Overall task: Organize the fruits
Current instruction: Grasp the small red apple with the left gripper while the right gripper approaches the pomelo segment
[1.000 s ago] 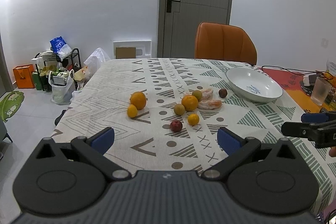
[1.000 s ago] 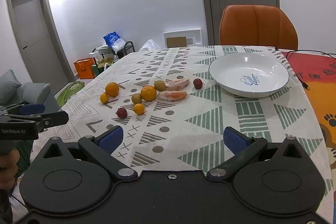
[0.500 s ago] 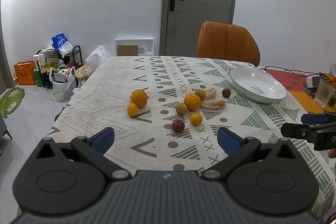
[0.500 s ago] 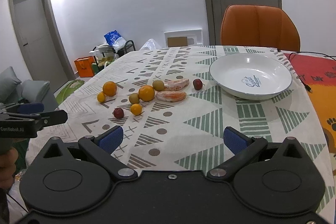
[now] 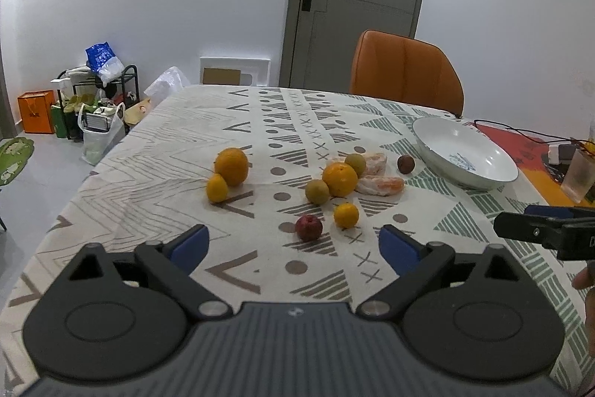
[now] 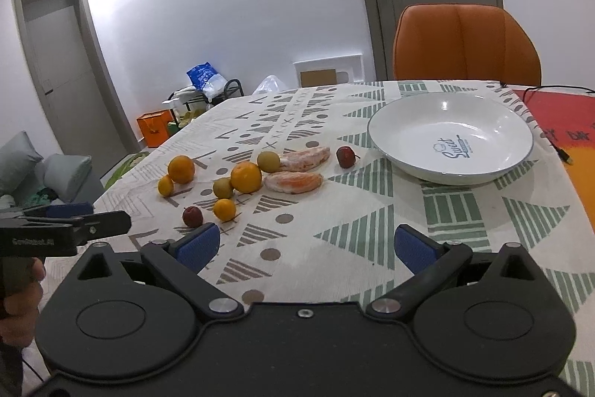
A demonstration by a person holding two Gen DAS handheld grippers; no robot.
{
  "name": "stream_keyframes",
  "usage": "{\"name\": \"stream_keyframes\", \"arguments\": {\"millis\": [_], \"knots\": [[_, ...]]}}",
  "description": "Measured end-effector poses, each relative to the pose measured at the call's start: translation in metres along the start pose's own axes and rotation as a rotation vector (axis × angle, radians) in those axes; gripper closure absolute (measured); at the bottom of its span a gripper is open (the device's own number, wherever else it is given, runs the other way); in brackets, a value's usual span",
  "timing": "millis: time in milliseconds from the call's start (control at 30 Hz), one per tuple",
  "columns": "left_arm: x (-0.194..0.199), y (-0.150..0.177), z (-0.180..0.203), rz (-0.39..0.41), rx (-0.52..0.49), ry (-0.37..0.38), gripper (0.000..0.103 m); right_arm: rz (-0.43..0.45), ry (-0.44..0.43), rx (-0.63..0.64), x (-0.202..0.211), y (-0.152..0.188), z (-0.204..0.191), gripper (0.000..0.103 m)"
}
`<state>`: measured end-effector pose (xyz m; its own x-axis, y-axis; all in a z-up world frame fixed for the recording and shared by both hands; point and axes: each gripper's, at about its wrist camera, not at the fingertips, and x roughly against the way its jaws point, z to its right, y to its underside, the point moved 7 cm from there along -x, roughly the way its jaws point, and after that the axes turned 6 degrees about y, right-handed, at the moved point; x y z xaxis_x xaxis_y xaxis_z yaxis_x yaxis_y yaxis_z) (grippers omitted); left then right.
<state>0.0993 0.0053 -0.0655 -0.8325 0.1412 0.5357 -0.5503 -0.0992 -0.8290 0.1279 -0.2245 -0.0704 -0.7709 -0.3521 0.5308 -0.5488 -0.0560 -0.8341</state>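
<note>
Loose fruit lies mid-table on a patterned cloth: a large orange (image 5: 231, 166), a second orange (image 5: 339, 179), small yellow-orange ones, two green fruits, peeled citrus segments (image 5: 383, 185), a red fruit (image 5: 309, 227) nearest me and a dark red one (image 5: 405, 163). The white bowl (image 5: 446, 144) (image 6: 450, 133) right of them is empty. My left gripper (image 5: 293, 246) hovers just short of the red fruit, its jaws wide and closing with nothing between them. My right gripper (image 6: 305, 245) hangs over bare cloth before the bowl, also closing on nothing.
An orange chair (image 6: 465, 43) stands behind the table's far edge. A glass (image 5: 578, 177), a cable and a red mat (image 6: 565, 121) lie at the right end. A shoe rack and bags (image 5: 93, 99) stand on the floor to the left.
Both grippers have come forward and a little lower toward the table, so the fruit and bowl look nearer. The blue pads of each stand slightly closer together.
</note>
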Motion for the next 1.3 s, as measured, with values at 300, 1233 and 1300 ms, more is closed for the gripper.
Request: {"name": "stream_keyframes", "arguments": {"millis": [300, 1233, 1300], "knots": [[-0.031, 0.001, 0.004, -0.026, 0.006, 0.017, 0.024, -0.013, -0.022, -0.001, -0.023, -0.004, 0.003, 0.015], [-0.090, -0.001, -0.011, -0.082, 0.112, 0.010, 0.081, -0.113, -0.057, 0.022, -0.109, -0.021, 0.000, 0.023], [-0.090, -0.001, -0.012, -0.081, 0.116, 0.010, 0.081, -0.117, -0.054, 0.039, -0.115, -0.022, -0.003, 0.023]]}}
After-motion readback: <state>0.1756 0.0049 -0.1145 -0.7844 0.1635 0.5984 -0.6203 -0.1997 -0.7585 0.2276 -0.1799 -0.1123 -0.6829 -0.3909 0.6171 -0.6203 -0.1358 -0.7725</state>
